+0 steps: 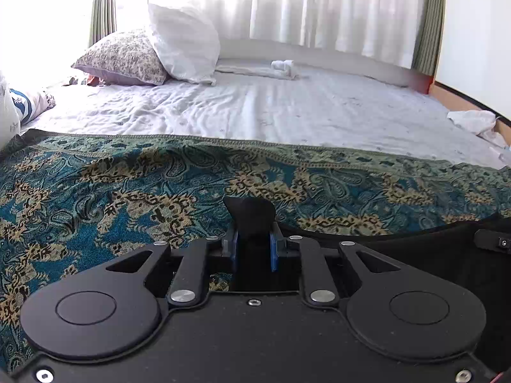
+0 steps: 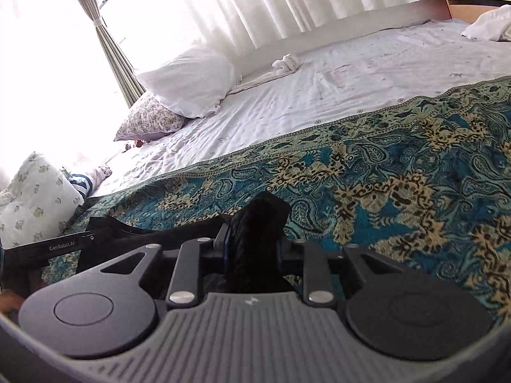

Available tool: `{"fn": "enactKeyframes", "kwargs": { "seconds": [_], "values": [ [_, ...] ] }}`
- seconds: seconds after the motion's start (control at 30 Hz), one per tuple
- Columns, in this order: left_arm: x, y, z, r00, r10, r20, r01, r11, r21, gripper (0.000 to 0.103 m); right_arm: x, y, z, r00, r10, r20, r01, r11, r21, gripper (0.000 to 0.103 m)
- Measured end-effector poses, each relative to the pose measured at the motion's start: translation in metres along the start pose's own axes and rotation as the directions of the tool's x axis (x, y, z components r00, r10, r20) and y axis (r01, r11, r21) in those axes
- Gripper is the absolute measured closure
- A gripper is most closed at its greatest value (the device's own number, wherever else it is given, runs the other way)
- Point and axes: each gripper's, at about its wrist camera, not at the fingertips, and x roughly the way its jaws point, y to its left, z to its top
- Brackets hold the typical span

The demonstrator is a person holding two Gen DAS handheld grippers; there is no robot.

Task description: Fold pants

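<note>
while the paisley spread [image 1: 127,185] lies flat, both tongs [image 1: 252,242] [image 2: 252,242] pinch the black pants [image 1: 250,214].

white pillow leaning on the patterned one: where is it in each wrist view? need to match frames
Left wrist: white pillow upper left of centre, leaning on the floral pillow to its left.
Right wrist: white pillow left of centre, floral pillow below-left.
Shared landmark: rolled white cloth near the bed's far edge.

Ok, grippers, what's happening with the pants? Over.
Left gripper shut on black cloth pants. Right gripper shut on them too. Pants over teal paisley bedspread. Nothing in the way.
</note>
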Motion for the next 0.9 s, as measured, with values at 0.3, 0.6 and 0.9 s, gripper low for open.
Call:
{"fn": "enactKeyframes", "kwargs": {
  "seconds": [0.3,0.6,0.9],
  "values": [
    [0.033,-0.003,-0.022,0.995,0.073,-0.073,-0.068,0.995,0.067,0.063,0.019,-0.013,-0.021,0.996,-0.075,-0.054,0.074,0.997,-0.021,0.049],
    [-0.026,-0.007,-0.032,0.991,0.114,-0.074,-0.109,0.991,0.073,0.031,-0.047,0.028,-0.032,0.974,-0.213,0.077,0.223,0.961,-0.164,0.023],
    [-0.117,-0.028,-0.078,0.998,0.023,-0.053,-0.020,0.998,0.063,0.014,-0.112,0.081,-0.083,0.946,-0.267,0.184,0.302,0.932,-0.199,0.012]
  ]
}}
